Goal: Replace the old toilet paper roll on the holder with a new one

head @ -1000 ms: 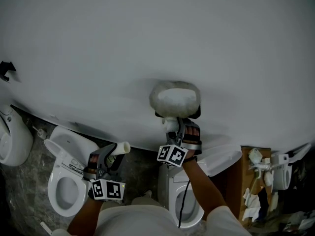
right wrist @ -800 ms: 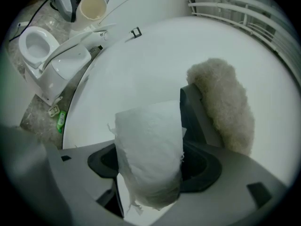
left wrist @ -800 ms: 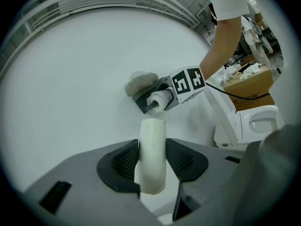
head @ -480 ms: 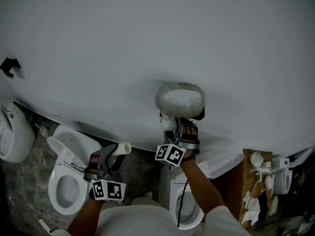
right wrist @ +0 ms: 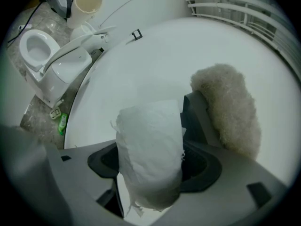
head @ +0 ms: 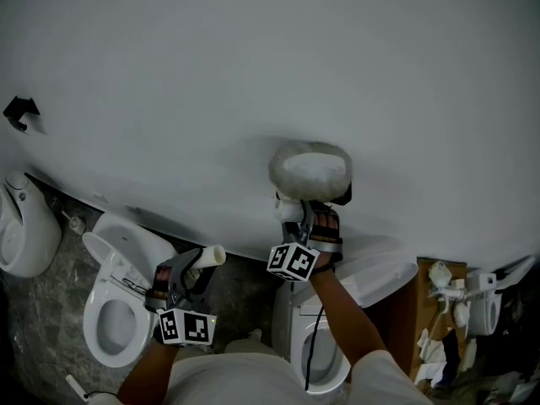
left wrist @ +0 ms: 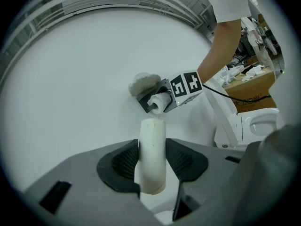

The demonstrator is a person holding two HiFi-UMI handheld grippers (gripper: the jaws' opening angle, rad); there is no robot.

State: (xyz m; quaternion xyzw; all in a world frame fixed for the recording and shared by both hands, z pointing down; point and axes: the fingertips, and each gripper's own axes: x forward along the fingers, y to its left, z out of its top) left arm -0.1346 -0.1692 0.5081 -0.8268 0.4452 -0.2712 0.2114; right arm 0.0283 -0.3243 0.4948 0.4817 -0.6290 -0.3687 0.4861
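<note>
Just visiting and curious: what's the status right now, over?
Left gripper shut on empty tube, held aside. Right gripper shut on new roll, at the wall holder. Fuzzy cover sits over holder.

Sanitary-ware storeroom or showroom: several toilets [head: 131,247] side by side, cardboard box [left wrist: 248,86].

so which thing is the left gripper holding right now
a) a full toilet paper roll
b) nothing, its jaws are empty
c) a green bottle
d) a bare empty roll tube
D: the left gripper is closed on a bare empty roll tube, while the toilet paper roll sits in the right gripper.
</note>
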